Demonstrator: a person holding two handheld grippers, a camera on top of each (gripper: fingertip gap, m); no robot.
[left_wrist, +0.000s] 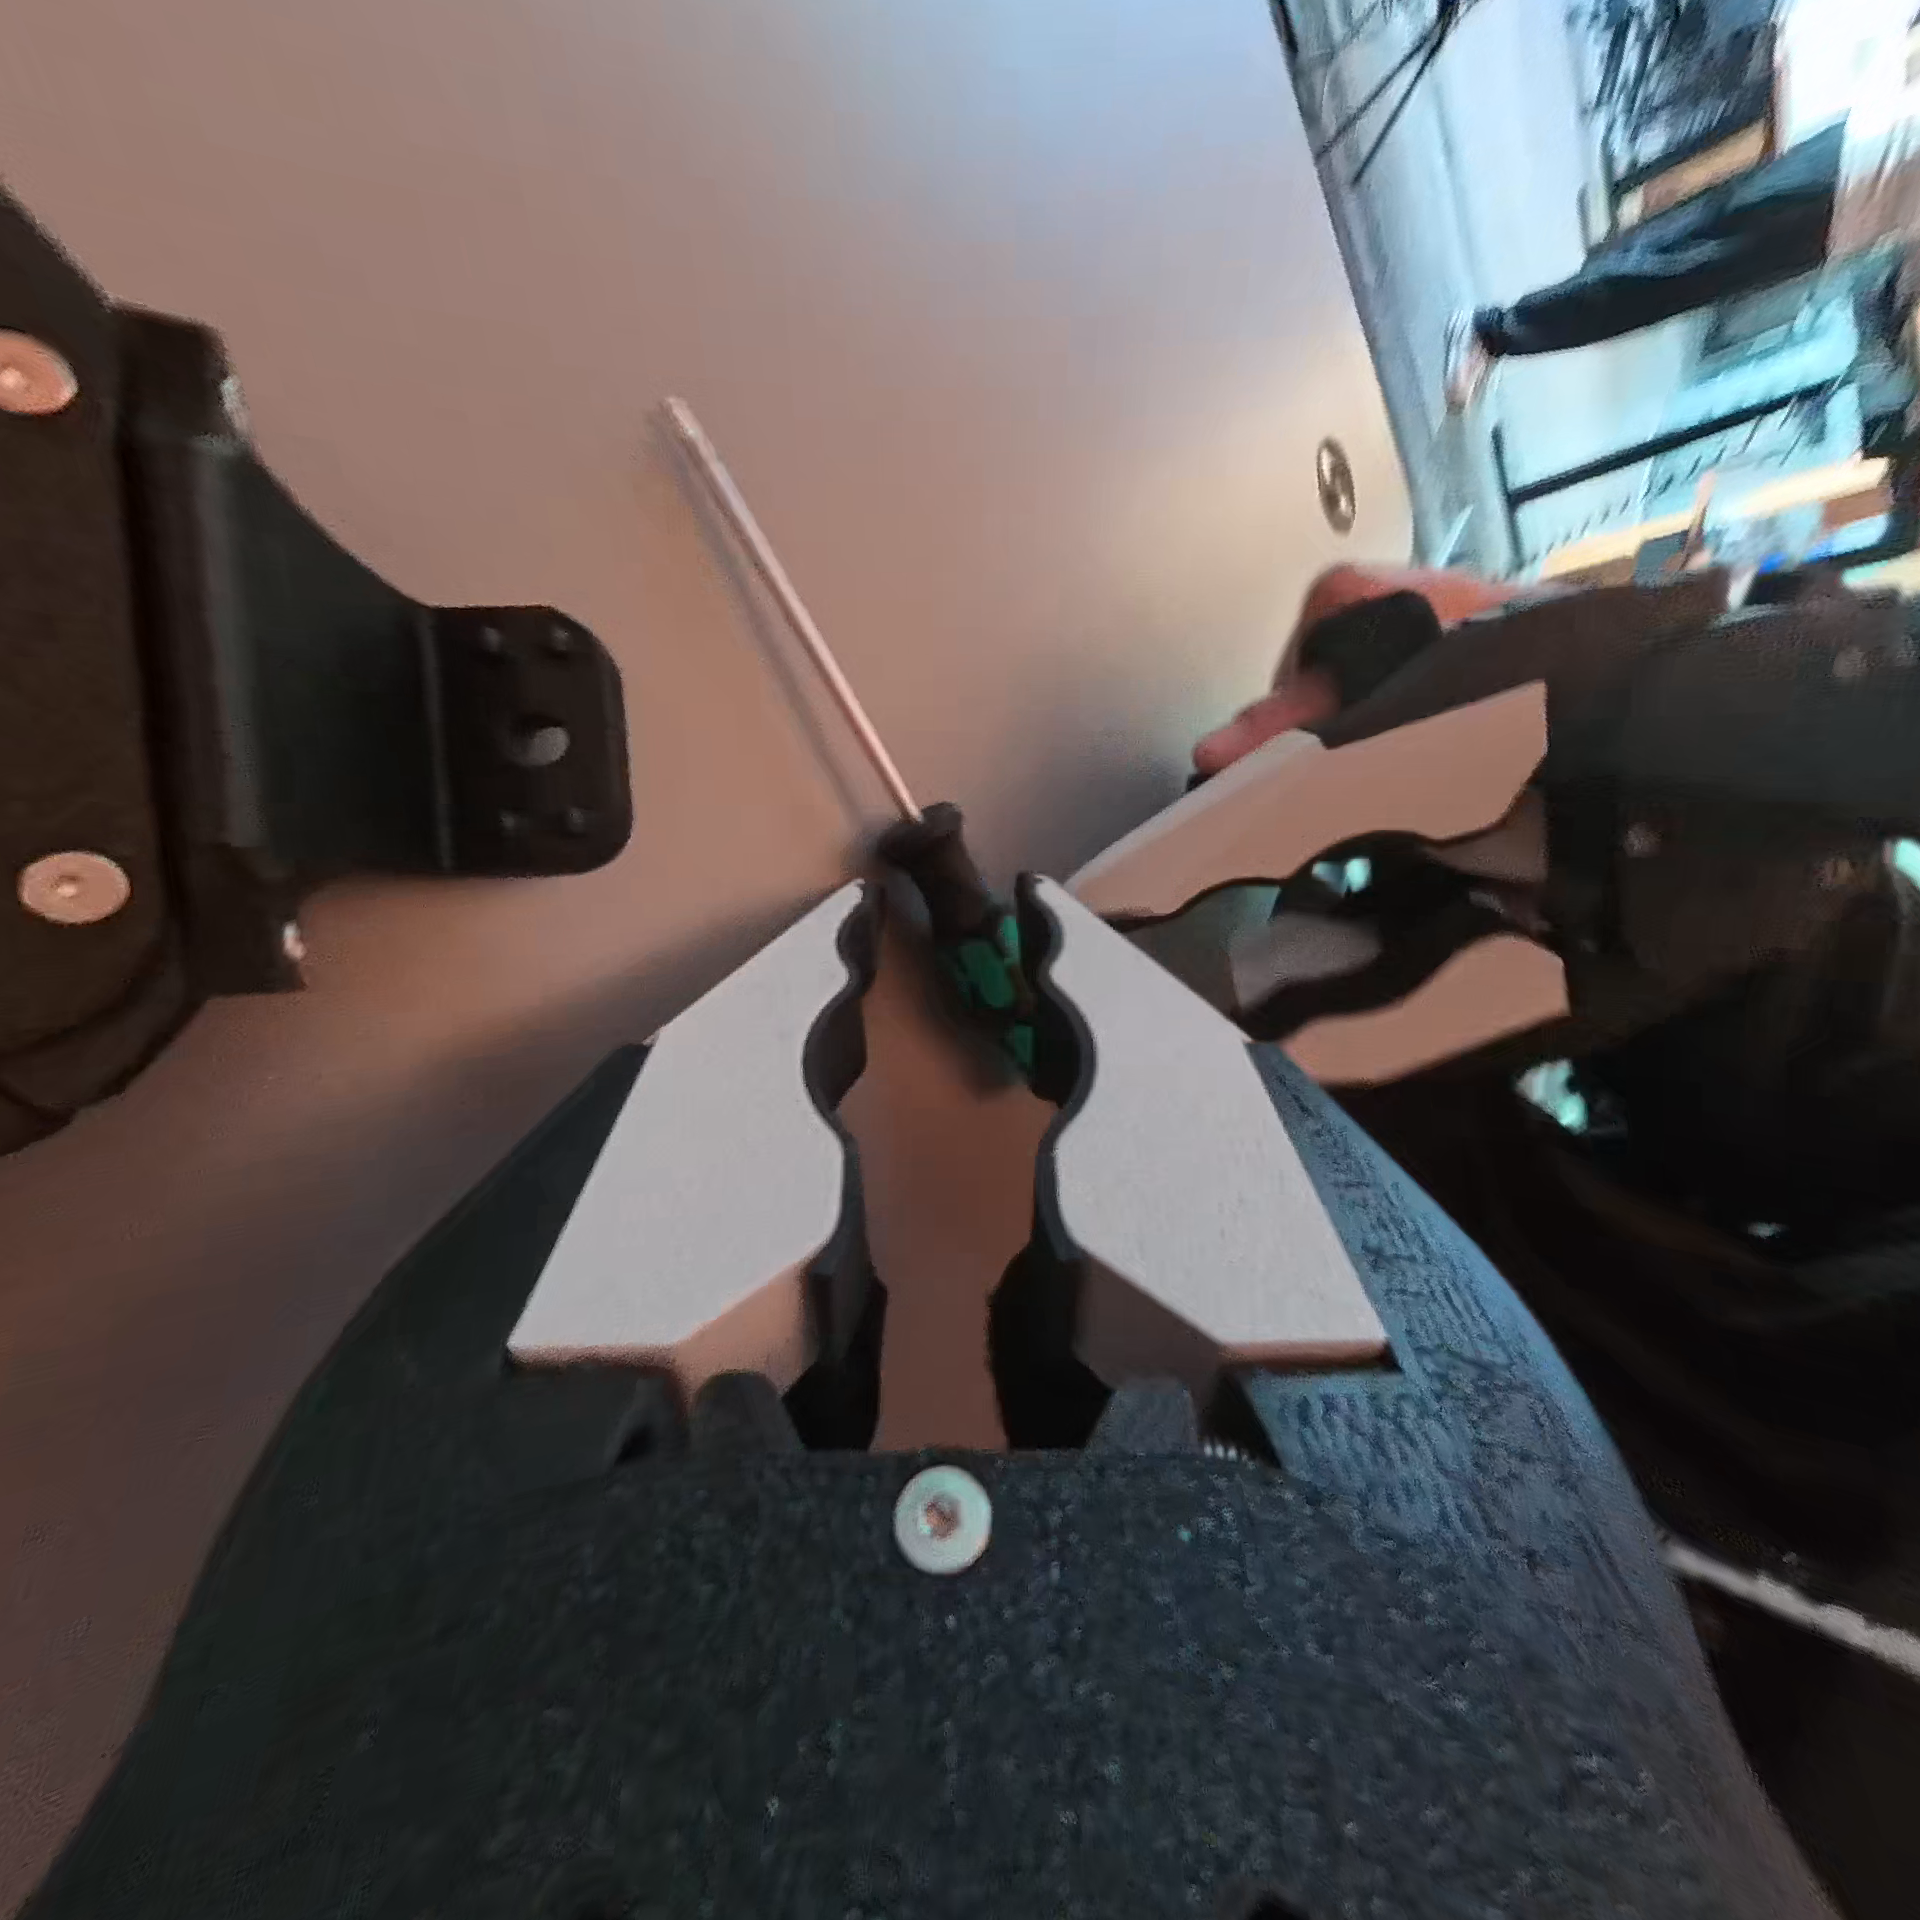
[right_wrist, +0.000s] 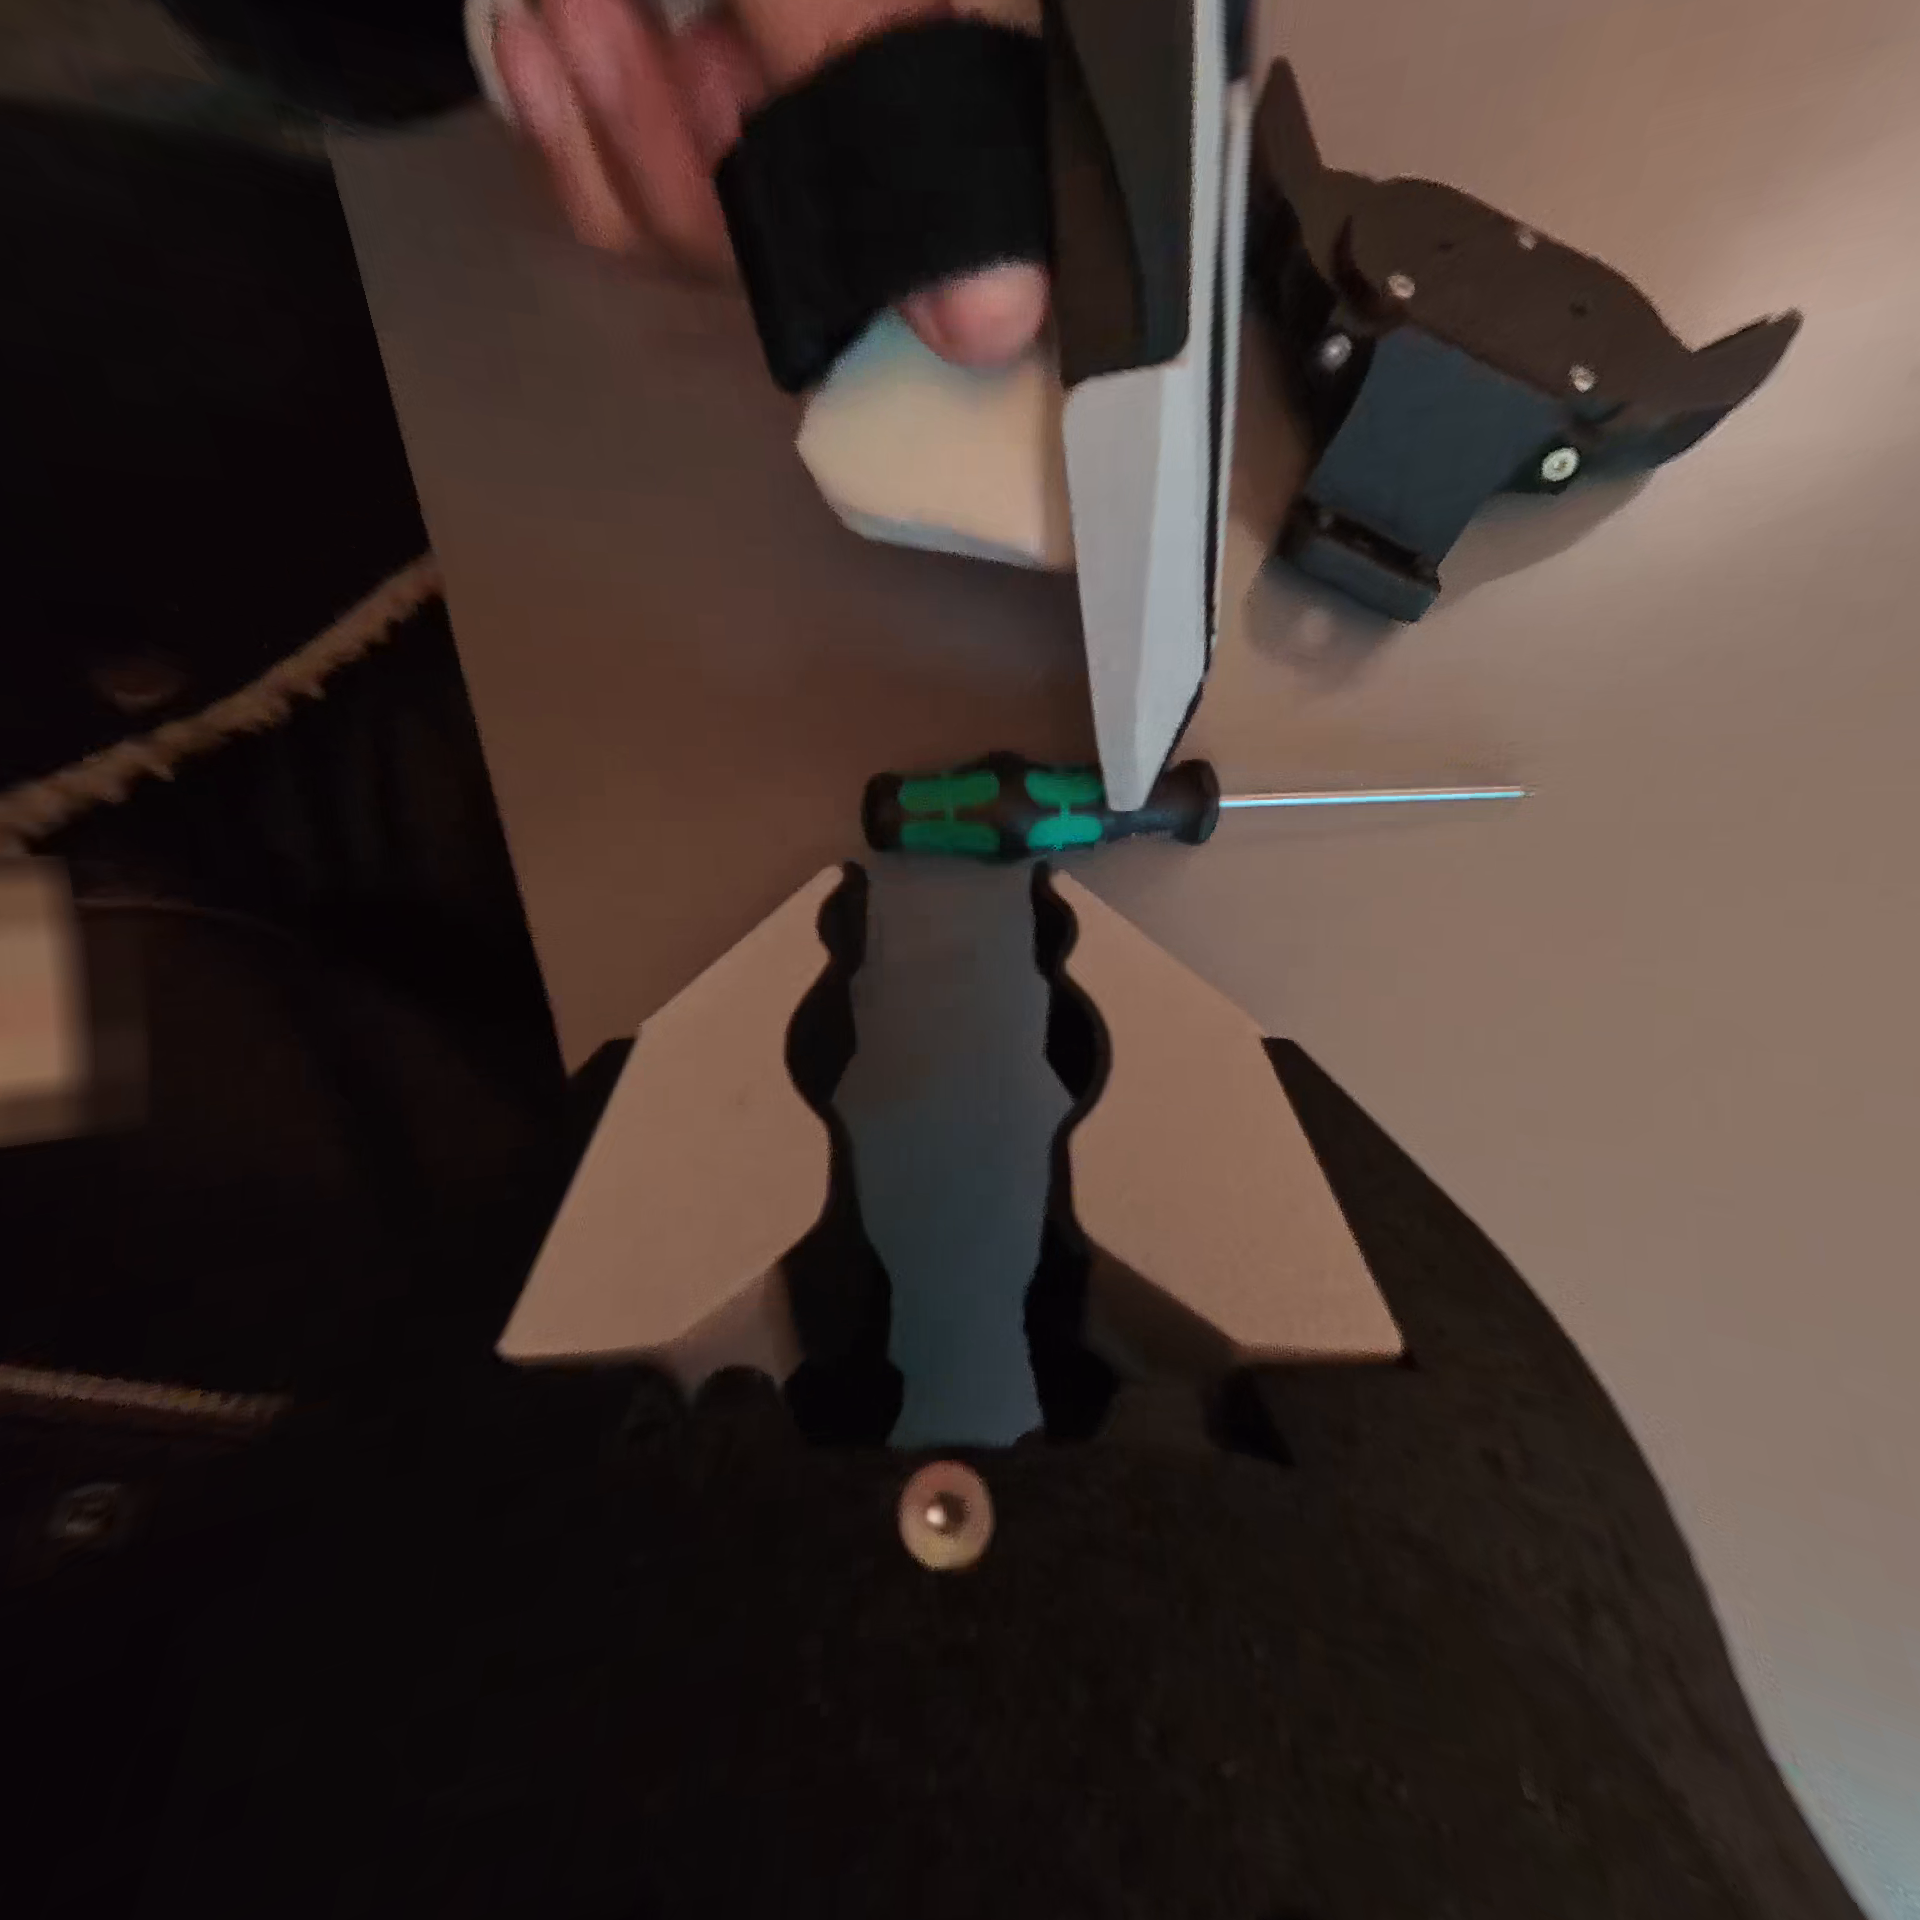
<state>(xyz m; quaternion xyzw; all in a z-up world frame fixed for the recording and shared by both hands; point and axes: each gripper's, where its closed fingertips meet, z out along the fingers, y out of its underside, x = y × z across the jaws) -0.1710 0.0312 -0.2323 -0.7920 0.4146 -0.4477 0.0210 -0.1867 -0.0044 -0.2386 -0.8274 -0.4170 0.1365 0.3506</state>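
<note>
A screwdriver with a green and black handle and a thin steel shaft lies flat on the pale table. My left gripper is down at the table with the front of the handle between its fingertips. The jaws stand wider than the handle, which rests against the right finger. In the right wrist view the left gripper comes in from above onto the screwdriver. My right gripper is open and empty, just short of the handle's side. It also shows in the left wrist view.
A black printed mount with metal screws lies on the table to the left; it also shows in the right wrist view. A hand with a black strap holds the left gripper. The table edge runs along the left, with dark clothing beyond it. The grippers' ends are close to 4 cm from one another.
</note>
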